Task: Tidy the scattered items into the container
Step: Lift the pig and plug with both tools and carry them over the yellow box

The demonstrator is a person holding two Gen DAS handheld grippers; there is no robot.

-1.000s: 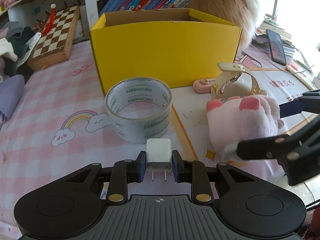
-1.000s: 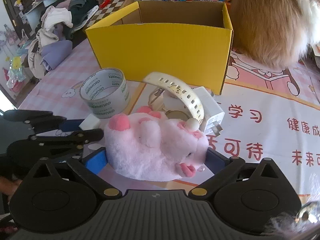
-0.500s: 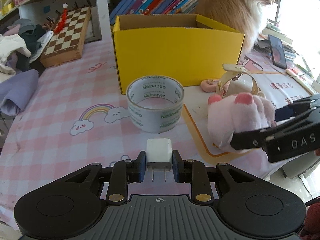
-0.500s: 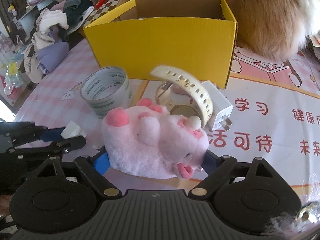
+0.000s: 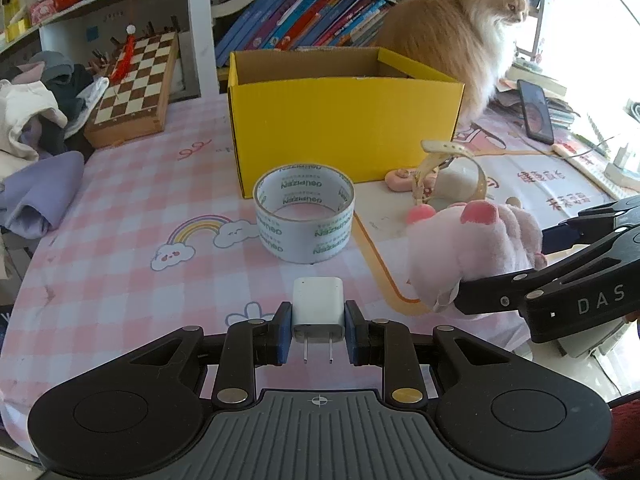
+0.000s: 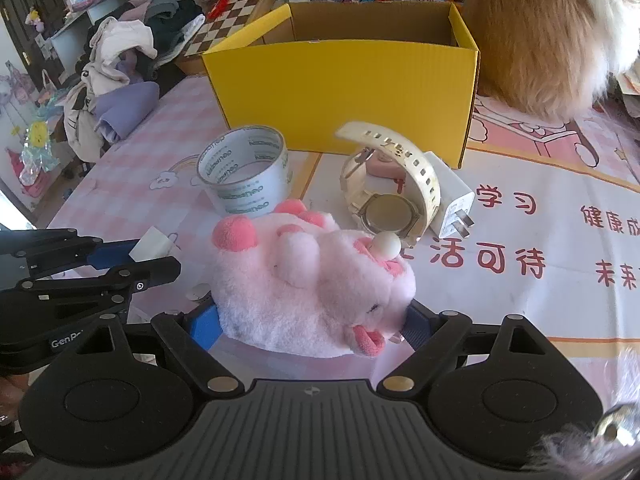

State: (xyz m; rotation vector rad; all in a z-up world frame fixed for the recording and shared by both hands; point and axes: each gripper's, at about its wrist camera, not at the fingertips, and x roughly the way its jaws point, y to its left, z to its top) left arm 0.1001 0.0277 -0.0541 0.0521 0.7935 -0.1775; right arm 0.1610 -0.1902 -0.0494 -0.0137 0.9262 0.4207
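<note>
1. The yellow box (image 5: pixel 344 128) stands at twelve o'clock in both wrist views, open at the top. Only bare cardboard inner walls show; its floor is hidden, so what it already contains cannot be told.
2. The left gripper (image 5: pixel 318 326) is clamped narrow on a small white charger (image 5: pixel 318 306), prongs pointing back toward the camera. The charger appears lifted clear of the checked tablecloth (image 5: pixel 120 240).
3. The right gripper (image 6: pixel 310 320) stands wide about a pink plush toy (image 6: pixel 308 280). Both blue pads are against the plush flanks; the grip looks made, judged from the toy sitting squarely between them.
4. A tape roll (image 5: pixel 304 212) stands on the cloth at twelve o'clock of the left gripper, just before the box front. Untouched.
5. A cream watch (image 6: pixel 390 184) lies at one o'clock of the plush, with a second white charger (image 6: pixel 450 200) touching its right side and a small pink item (image 6: pixel 384 166) behind it, near the box.
6. An orange cat (image 5: pixel 452 40) sits at one o'clock behind the box.
7. Assessment: two items are in hand, neither yet over the box. Four items remain on the table. The task appears to be at an early stage.
</note>
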